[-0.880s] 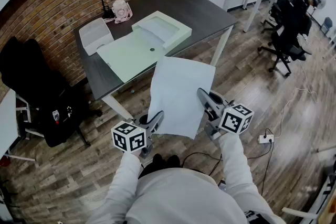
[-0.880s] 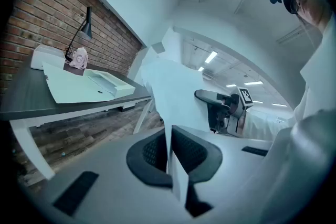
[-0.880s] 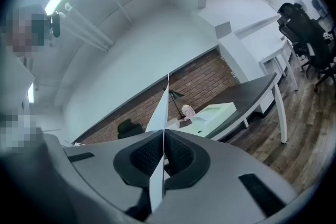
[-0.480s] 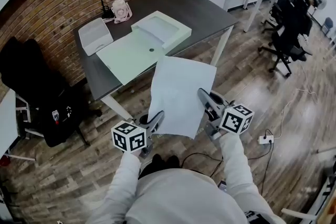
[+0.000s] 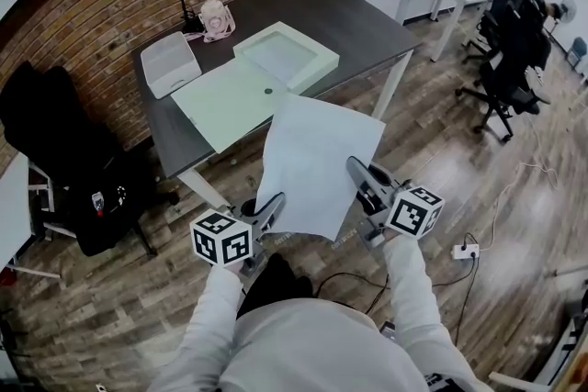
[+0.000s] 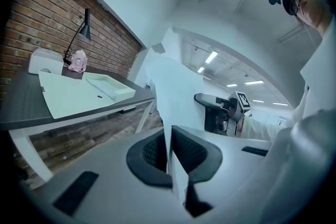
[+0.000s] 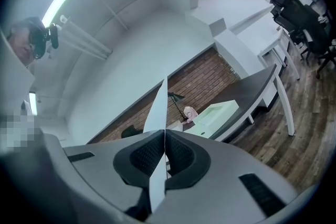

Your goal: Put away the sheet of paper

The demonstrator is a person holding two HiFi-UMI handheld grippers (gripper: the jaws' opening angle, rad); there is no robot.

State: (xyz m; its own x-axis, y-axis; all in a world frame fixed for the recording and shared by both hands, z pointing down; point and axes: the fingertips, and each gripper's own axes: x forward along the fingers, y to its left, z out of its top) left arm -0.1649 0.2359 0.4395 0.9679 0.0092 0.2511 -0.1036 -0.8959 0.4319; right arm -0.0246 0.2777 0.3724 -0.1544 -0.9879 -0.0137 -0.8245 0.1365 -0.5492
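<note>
Paper pinched by left tongs and right tongs

Sheet of paper: plain white, unfolded (slightly bowed).
Pose: up in the air, rising away from its near edge.
Hold: near corners pinched, one in the left gripper, one in the right gripper.

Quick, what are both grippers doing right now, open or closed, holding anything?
Left gripper: closed, pinching the sheet of paper at its near left edge.
Right gripper: closed, pinching the same sheet at its right edge.
</note>
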